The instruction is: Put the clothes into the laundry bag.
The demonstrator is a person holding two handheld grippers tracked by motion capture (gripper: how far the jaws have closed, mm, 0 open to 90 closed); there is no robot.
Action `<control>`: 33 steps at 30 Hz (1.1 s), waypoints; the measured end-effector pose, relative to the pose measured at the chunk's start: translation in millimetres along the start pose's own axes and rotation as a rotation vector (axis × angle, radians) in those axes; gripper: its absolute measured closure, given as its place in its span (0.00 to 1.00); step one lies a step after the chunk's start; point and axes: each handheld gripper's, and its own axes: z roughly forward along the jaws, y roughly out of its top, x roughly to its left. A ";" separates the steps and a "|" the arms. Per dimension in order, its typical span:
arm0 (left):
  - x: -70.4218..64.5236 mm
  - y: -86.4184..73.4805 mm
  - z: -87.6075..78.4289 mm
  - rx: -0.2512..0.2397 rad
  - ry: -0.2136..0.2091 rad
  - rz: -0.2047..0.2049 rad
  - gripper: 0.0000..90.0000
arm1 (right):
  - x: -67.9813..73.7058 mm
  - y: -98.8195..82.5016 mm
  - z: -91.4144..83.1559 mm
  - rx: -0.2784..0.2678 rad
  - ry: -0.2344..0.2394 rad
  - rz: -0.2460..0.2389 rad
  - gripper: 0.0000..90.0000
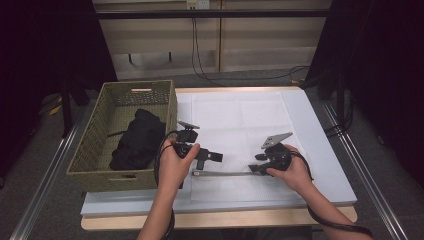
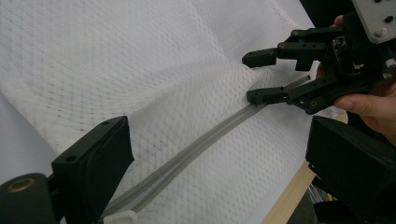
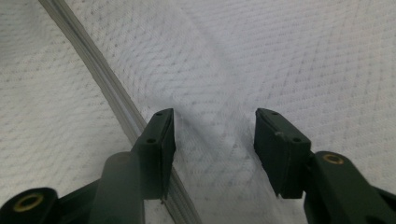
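Nearest us, our right tongs (image 3: 215, 135) stand apart astride a raised fold of white mesh bag (image 3: 280, 56), left tongs (image 2: 210, 177) apart too; closing may catch one layer and slip.

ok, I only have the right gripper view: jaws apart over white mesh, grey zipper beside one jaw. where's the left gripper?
Observer: The left gripper is at the other end of the zipper, pointing toward the right gripper.
Operator: open or shut?
Observer: Open. In the left gripper view its jaws stand wide apart, with the zipper running up between them.
Operator: where's the pull?
Observer: A white pull tab lies at the left gripper's end, close to its jaw.
Operator: anything else on the table?
Observer: A woven basket stands at the table's left side, with a black cloth in it.
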 end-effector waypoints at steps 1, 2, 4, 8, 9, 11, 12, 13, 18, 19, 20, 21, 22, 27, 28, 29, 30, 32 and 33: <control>-0.2 0.0 -0.2 0.000 -0.002 -0.001 0.08 | 0.9 0.0 0.2 0.001 -0.002 -0.006 0.53; -0.1 0.1 -0.9 0.002 -0.003 0.002 0.08 | 1.6 -0.1 0.4 0.002 0.000 -0.007 0.52; -0.8 0.0 -2.0 -0.005 0.000 0.003 0.08 | 3.8 -0.5 -1.3 -0.004 -0.005 0.002 0.50; -1.6 -0.3 -3.1 -0.008 -0.002 0.001 0.08 | 4.8 0.5 -6.5 -0.029 0.003 -0.003 0.49; -1.9 -0.2 -3.3 -0.006 -0.004 -0.002 0.08 | 4.9 0.8 -8.1 -0.029 -0.003 -0.004 0.50; -2.5 -0.4 -2.8 -0.012 -0.006 -0.006 0.08 | 5.8 1.3 -10.1 -0.028 0.002 0.006 0.53; -2.3 -0.3 -2.7 -0.010 -0.004 0.001 0.08 | 6.2 1.2 -10.7 -0.024 0.012 0.002 0.56; -2.5 -0.3 -2.3 -0.008 -0.006 -0.001 0.08 | 7.1 1.3 -10.9 -0.021 0.019 0.000 0.56; -1.7 -0.4 -0.7 0.001 -0.009 -0.001 0.08 | 7.4 0.4 -9.5 -0.021 0.035 -0.015 0.57; -1.7 -0.4 -0.3 0.001 -0.010 -0.001 0.08 | 7.8 0.4 -9.4 -0.018 0.034 -0.011 0.57; -1.5 -0.4 -0.2 0.001 -0.008 -0.001 0.08 | 7.6 0.5 -9.2 -0.014 0.036 -0.012 0.57; -2.1 -0.5 0.0 0.002 -0.007 -0.004 0.08 | 7.6 0.8 -8.3 -0.008 0.026 -0.015 0.60; -2.5 -0.4 0.0 0.004 -0.006 0.000 0.08 | 7.8 0.9 -7.8 0.003 0.022 -0.019 0.60; -5.3 -1.0 0.9 -0.014 -0.011 -0.022 0.08 | 5.2 0.3 -3.3 0.029 0.040 -0.030 0.73; -3.8 -0.8 -0.3 0.003 -0.008 0.003 0.08 | 5.6 0.0 -2.7 0.037 0.026 -0.029 0.78; -4.0 -0.7 -0.3 0.001 -0.010 0.002 0.08 | 4.8 0.1 -2.5 0.031 0.022 -0.037 0.83; -5.3 -0.9 0.7 -0.013 -0.013 -0.019 0.08 | 4.1 0.4 -2.7 0.035 0.030 -0.031 0.86; -3.6 -0.8 0.7 -0.006 -0.007 -0.010 0.08 | 2.9 1.1 -2.3 0.036 0.040 -0.035 0.95; -3.1 -0.8 0.5 0.001 -0.011 -0.009 0.08 | 2.3 1.4 -1.9 0.034 0.044 -0.029 0.96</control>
